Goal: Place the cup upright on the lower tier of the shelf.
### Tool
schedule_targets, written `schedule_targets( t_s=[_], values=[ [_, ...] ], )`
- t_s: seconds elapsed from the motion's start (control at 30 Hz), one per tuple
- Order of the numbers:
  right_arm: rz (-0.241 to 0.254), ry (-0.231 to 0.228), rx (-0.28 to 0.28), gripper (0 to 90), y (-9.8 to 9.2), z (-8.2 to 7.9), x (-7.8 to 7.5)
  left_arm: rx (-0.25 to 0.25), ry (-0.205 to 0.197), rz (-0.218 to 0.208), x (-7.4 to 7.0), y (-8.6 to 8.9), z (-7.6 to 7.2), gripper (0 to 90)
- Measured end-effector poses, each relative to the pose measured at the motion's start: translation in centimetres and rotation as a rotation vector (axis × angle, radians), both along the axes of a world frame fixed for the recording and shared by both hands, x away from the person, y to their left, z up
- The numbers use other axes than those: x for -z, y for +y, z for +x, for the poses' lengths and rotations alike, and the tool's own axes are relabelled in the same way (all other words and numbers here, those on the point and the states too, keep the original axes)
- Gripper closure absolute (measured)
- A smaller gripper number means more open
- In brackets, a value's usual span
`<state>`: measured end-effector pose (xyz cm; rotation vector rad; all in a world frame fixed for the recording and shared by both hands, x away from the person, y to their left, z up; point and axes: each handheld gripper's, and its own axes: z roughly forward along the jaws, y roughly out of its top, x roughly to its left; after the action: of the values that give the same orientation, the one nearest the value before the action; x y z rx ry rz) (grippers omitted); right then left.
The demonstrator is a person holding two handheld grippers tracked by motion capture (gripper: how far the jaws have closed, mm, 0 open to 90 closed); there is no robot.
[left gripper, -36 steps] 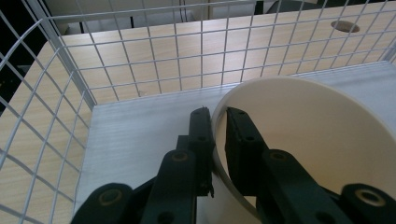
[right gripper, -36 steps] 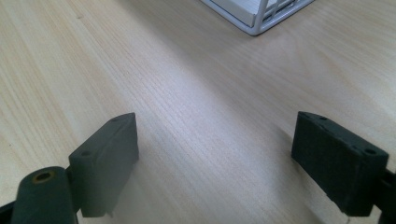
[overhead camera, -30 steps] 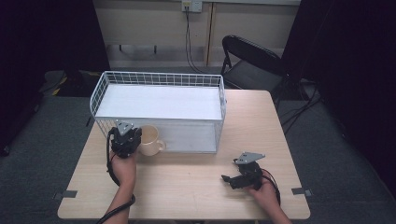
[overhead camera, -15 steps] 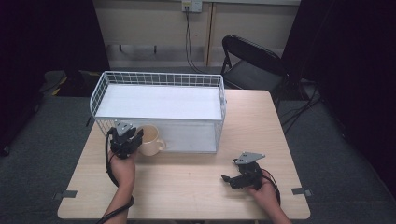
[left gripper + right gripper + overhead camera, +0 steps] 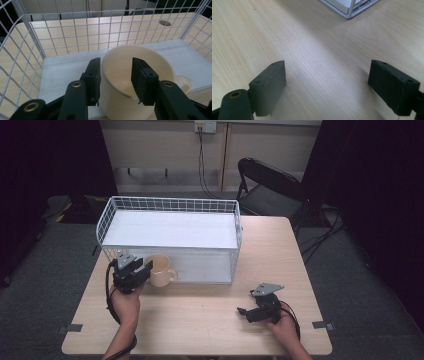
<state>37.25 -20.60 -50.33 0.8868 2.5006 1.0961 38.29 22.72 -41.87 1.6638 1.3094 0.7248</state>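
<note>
Left gripper point(image 5: 116, 77) straddles the near wall of a cream mug point(image 5: 135, 82), one jaw outside and one inside; its jaws have just been opening and seem to have let go, leaving the mug standing on the wooden table point(image 5: 200, 315) against the front of the white wire basket point(image 5: 170, 205). Right gripper point(image 5: 334, 87) rests idle, jaws wide apart and empty.

Looks like a lab/recording setup I'm working in, not a home. My wooden table point(image 5: 210, 310) sits on grey carpet, w/ black curtains point(image 5: 45, 155) hung on both sides. Tape markers point(image 5: 69, 328) on the floor by the table legs. Behind: plain beige wall panels, a wall socket point(image 5: 206, 125) w/ cables dropping down, plus one black folding chair point(image 5: 267, 185).
</note>
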Motion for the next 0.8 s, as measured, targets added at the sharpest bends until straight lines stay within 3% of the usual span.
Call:
schedule_targets(
  t_s=[0.33,0.4,0.6,0.8],
  values=[
    [0.000,0.000,0.000,14.1,0.0,0.0,0.0,0.053,-0.036,-0.003,0.0,-0.2,-1.8,40.6],
    [0.000,0.000,0.000,14.1,0.0,0.0,0.0,0.071,-0.042,0.018,0.6,-0.4,-2.2,37.4],
    [0.000,0.000,0.000,14.1,0.0,0.0,0.0,0.086,-0.026,0.041,1.8,-0.9,-2.2,35.5],
    [0.000,0.000,0.000,14.1,0.0,0.0,0.0,0.067,-0.017,0.049,2.7,-1.3,-1.9,34.0]
  ],
)
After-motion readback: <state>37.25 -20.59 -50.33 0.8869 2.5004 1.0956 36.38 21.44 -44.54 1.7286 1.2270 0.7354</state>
